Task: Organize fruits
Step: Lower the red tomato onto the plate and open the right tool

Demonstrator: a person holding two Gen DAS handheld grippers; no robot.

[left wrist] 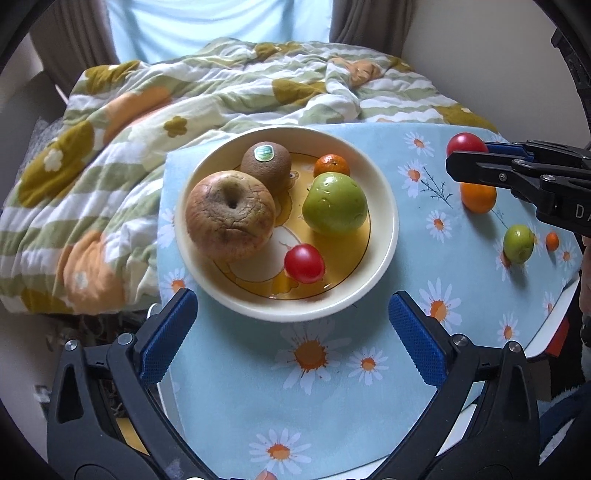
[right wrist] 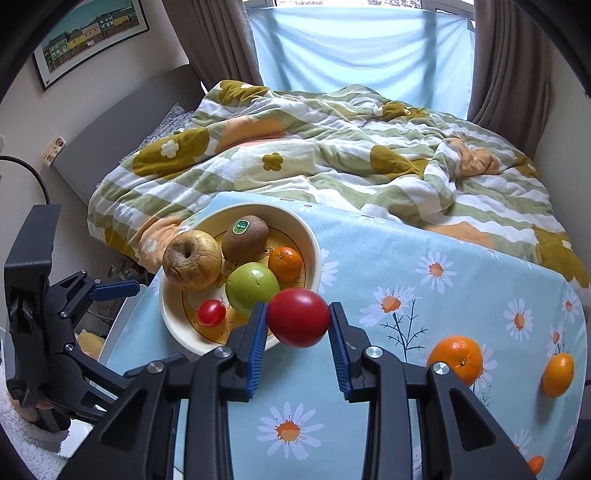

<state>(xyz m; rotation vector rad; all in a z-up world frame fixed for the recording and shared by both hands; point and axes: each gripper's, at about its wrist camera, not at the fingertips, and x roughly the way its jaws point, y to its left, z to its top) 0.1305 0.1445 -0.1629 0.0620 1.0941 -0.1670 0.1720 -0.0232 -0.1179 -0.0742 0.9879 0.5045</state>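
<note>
A cream plate (left wrist: pixel 384 192) (right wrist: pixel 312 236) on the daisy tablecloth holds a wrinkled apple (left wrist: pixel 229 216), a kiwi (left wrist: pixel 266 166), a small tangerine (left wrist: pixel 331 165), a green fruit (left wrist: pixel 335 203) and a red tomato (left wrist: pixel 304 263). My right gripper (right wrist: pixel 298 325) is shut on a second red tomato (right wrist: pixel 298 317) (left wrist: pixel 466 144), held just right of the plate. My left gripper (left wrist: pixel 291 314) is open and empty at the plate's near rim. Loose on the cloth lie an orange (right wrist: pixel 456 359) (left wrist: pixel 478 197), another orange fruit (right wrist: pixel 558 373), a small green fruit (left wrist: pixel 519 243) and a tiny orange one (left wrist: pixel 552 240).
A rumpled flowered quilt (left wrist: pixel 147 122) (right wrist: pixel 332 155) covers the bed behind the table. The tablecloth (left wrist: pixel 314 398) ends at the table's left edge beside the plate. Curtains and a window are at the back; a framed picture (right wrist: pixel 88 33) hangs on the left wall.
</note>
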